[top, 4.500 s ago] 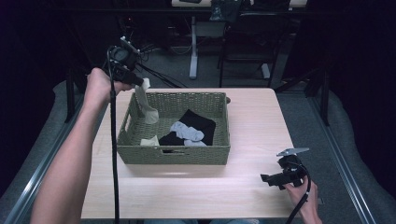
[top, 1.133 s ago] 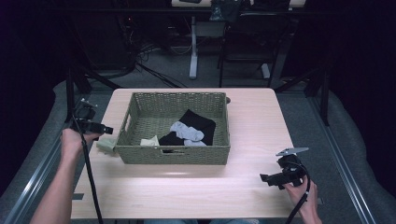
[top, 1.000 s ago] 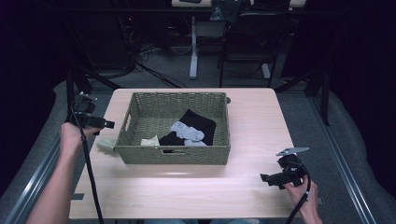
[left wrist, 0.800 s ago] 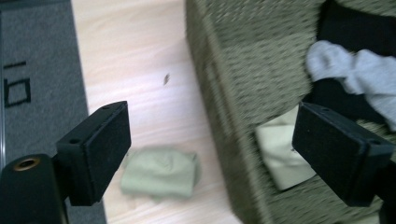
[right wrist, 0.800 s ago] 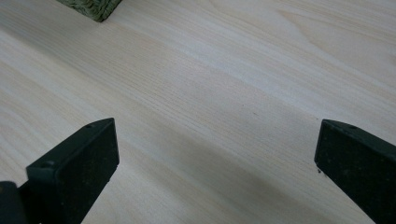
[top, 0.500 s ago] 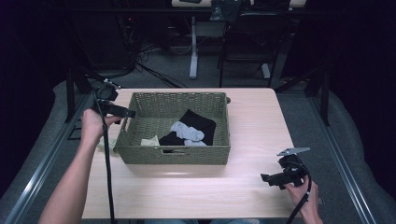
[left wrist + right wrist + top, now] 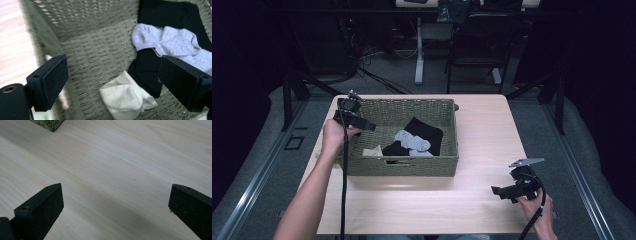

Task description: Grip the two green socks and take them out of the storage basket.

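A woven green basket point(image 7: 402, 167) stands mid-table with a black sock point(image 7: 424, 131), a grey sock point(image 7: 412, 141) and a cream sock point(image 7: 373, 151) in it. My left gripper point(image 7: 370, 127) hovers over the basket's left rim and points inward. Its jaws have just been opening and stand open with nothing between them. In the left gripper view, the cream sock point(image 7: 125, 98) lies below the left gripper point(image 7: 112, 82), with the black sock point(image 7: 147, 72) and grey sock point(image 7: 170, 42) beyond. My right gripper point(image 7: 498, 191) rests open over the bare table point(image 7: 112, 170).
A pale sock point(image 7: 318, 154) lies on the table just left of the basket, partly behind the left forearm. Light wood tabletop point(image 7: 422, 205) stretches in front of the basket. Dark chairs and stands are behind the table's far edge.
The left hand has swung from beyond the table's left edge rightward to the basket's left rim. The pale sock it held earlier now lies left of the basket. The right hand is still.
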Motion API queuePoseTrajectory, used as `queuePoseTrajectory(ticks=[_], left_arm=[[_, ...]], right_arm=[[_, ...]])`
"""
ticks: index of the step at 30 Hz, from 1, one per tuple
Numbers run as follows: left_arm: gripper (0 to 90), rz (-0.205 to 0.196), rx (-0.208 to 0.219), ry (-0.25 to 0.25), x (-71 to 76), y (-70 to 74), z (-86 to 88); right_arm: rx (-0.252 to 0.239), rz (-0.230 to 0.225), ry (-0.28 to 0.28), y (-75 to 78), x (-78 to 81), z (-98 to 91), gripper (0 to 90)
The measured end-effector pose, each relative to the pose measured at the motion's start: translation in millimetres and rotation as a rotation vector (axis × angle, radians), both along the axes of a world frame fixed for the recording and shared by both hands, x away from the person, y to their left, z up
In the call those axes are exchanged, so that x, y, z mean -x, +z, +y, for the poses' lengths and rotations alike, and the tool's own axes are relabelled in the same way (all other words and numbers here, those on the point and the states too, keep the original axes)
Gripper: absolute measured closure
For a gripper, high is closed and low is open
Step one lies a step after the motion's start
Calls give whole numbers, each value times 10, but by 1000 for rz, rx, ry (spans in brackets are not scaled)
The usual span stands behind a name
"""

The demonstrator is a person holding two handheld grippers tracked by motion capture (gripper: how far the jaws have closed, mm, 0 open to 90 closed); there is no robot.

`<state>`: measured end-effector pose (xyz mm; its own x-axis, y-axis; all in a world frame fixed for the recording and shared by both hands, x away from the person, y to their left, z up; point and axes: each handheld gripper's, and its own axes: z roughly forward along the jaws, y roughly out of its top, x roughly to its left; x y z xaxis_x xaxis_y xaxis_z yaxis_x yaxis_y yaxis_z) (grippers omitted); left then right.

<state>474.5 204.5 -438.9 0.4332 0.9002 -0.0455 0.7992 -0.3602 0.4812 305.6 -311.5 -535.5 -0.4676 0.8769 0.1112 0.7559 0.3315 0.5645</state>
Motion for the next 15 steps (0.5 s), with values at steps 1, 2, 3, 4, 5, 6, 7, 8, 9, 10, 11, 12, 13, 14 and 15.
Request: queuePoseTrajectory(ticks=[1, 2, 3, 4, 5, 6, 7, 8, 9, 10, 11, 12, 13, 14, 15], left_arm=[[97, 8, -6, -5, -10, -38, -27], [98, 15, -10, -10, -21, -72, -53], [100, 20, -12, -14, -33, -108, -79], [104, 25, -13, -20, -43, -139, -103], [109, 30, -16, -24, -54, -172, -129], [110, 38, -19, -31, -68, -201, -151], [115, 45, -23, -35, -82, -238, -179], [119, 52, -25, -39, -91, -258, -193], [122, 59, -26, -42, -104, -286, -211], [129, 68, -30, -47, -116, -313, -228], [133, 78, -34, -51, -128, -339, -244], [140, 88, -38, -53, -140, -365, -258], [142, 95, -47, -56, -154, -388, -268], [147, 102, -51, -58, -166, -406, -277], [154, 107, -50, -62, -180, -422, -281]], right_arm=[[-1, 1, 1, 1, 1, -1, 0], [1, 1, 3, 2, 0, -5, 0], [0, 1, 2, 2, 1, -7, 0], [-1, 2, 3, 1, 0, -8, 0], [-1, 1, 0, 1, 1, -7, 0], [0, 0, 0, 1, 1, -8, 0], [0, 2, 3, 3, 0, -9, 0], [0, -2, 2, 4, 1, -9, 0], [-1, 1, 2, 5, 1, -10, 0], [-2, 1, 2, 4, 2, -11, 0], [-3, 1, 1, 3, 3, -12, 0], [-3, 1, 1, 3, 3, -13, 0], [0, 1, 2, 3, 3, -15, 0], [1, 0, 1, 4, 4, -15, 0], [-3, 0, 1, 6, 5, -13, 0]])
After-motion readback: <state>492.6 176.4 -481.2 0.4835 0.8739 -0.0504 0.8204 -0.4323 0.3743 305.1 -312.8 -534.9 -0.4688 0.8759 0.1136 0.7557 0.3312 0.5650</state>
